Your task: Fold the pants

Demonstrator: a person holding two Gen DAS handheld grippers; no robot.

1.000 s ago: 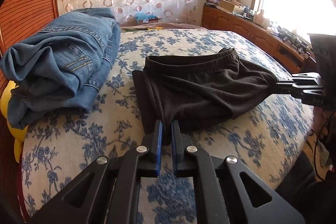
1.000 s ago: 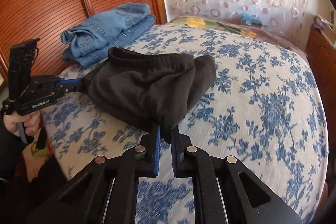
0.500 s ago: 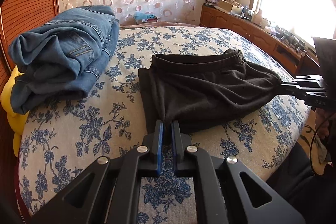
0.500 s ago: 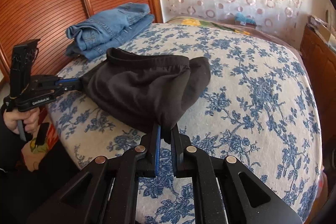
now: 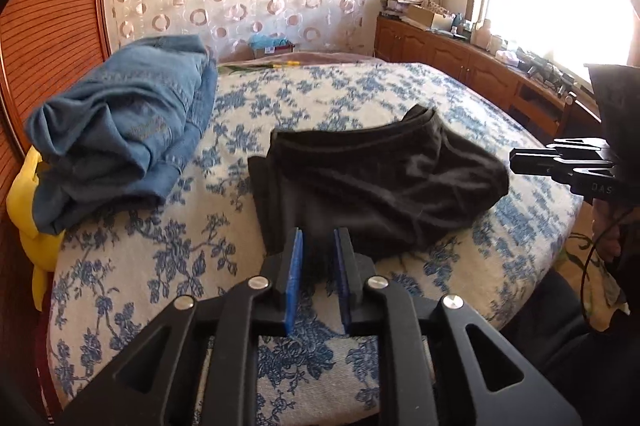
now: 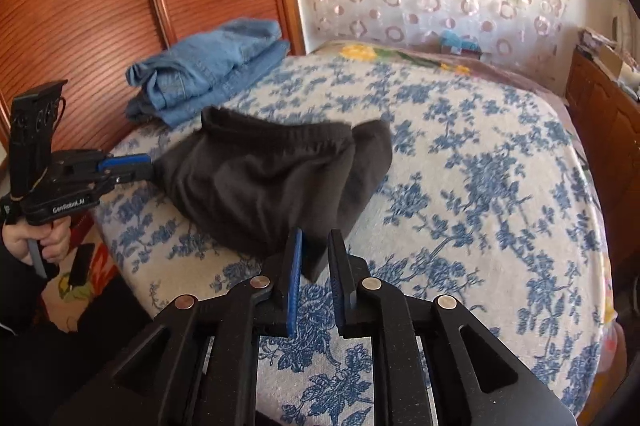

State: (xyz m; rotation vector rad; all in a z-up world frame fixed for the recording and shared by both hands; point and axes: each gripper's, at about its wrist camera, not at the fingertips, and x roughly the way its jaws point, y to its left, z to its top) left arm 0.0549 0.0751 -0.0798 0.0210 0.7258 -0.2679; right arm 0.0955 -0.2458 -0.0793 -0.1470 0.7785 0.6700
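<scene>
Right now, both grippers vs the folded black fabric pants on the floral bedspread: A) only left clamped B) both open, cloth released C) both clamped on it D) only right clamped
B: the left gripper and right gripper both show a clear gap between their blue pads, and the folded black fabric pants lie slack on the floral bedspread.

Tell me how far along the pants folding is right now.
Mostly done, it seems. The blue jeans already sit folded at the bed's far corner. The black pants lie folded into a compact bundle on the floral bedspread. Both the left hand-held gripper and right hand-held gripper have their jaws parted at the bundle's edges, apparently letting go. What's left: pulling clear and perhaps tidying the bundle.
</scene>
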